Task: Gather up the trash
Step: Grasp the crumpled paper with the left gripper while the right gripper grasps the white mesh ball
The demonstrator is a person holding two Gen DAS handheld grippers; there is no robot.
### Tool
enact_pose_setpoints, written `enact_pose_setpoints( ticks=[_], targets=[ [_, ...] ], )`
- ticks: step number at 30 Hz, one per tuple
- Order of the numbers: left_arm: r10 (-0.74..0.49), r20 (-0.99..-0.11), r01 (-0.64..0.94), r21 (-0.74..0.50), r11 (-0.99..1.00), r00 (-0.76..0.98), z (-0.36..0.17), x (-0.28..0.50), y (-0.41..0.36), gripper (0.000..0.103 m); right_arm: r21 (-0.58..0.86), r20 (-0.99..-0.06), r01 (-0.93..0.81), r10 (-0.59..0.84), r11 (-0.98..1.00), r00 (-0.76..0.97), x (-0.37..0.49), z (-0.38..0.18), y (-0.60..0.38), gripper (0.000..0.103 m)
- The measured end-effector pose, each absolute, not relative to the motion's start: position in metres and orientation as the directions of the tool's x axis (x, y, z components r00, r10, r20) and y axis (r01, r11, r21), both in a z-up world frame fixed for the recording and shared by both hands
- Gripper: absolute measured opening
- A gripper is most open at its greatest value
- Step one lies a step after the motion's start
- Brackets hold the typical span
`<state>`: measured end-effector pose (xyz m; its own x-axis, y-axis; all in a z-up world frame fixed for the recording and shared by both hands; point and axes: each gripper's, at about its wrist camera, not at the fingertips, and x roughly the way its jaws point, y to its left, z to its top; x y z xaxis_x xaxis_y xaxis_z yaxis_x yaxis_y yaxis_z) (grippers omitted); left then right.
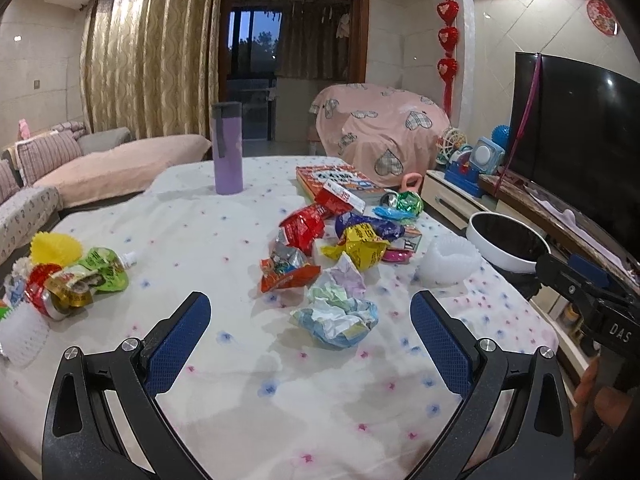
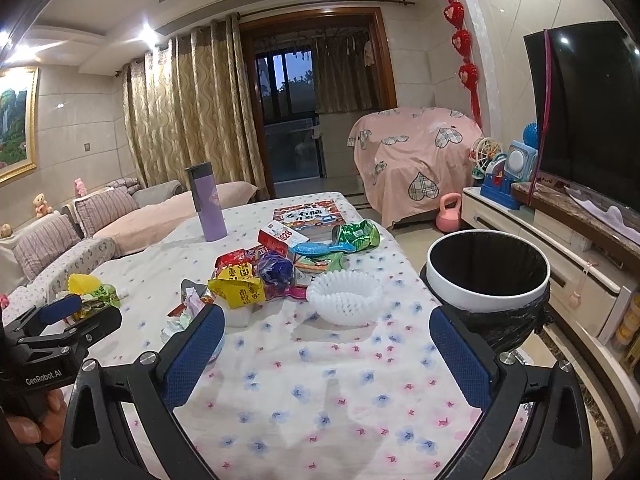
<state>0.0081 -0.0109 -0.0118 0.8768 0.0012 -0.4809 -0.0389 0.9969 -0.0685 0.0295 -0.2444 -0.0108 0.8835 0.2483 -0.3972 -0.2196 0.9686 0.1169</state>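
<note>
Living room, tiled beige walls. Gold patterned curtains [image 2: 188,108] hang left of the wood-framed balcony door [image 2: 292,112]; dusk outside. Right of the door, furniture under a pink heart-print sheet [image 2: 416,160]. Pink sofa [image 2: 132,220] left of the curtains. Dark TV [image 2: 592,116] on a cream cabinet [image 2: 560,256]. Ceiling spotlights on.

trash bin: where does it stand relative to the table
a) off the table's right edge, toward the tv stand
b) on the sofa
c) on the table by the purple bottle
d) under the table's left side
a, the white-rimmed trash bin with its black liner stands beside the right edge of the table, between it and the tv stand.
</note>
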Motion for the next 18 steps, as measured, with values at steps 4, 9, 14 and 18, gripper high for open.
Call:
enact_pose_setpoints(
  ticks=[4,9,14,18],
  targets=[
    [-0.017,-0.526,-0.024,-0.072,0.997,0.850,-0.020,0.022,-0.013,0.102,0.136,-0.429,-0.219,0.256,0.966,0.866,0.042,-0.017,-0.247,0.103],
    [-0.027,-0.588,-0.019,-0.072,0.997,0.808,-0.034,0.046,-0.017,0.102,0.169,-0.496,-0.221,0.276,0.961,0.823,0.069,-0.030,-0.253,0.103],
    [-0.043,-0.645,-0.009,-0.076,0.997,0.763,-0.048,0.072,-0.021,0.102,0.209,-0.560,-0.216,0.298,0.954,0.773,0.103,-0.046,-0.258,0.102],
    [-0.046,-0.675,-0.015,-0.085,0.996,0.736,-0.057,0.085,-0.021,0.102,0.275,-0.575,-0.193,0.322,0.942,0.752,0.129,-0.056,-0.268,0.098]
  ],
)
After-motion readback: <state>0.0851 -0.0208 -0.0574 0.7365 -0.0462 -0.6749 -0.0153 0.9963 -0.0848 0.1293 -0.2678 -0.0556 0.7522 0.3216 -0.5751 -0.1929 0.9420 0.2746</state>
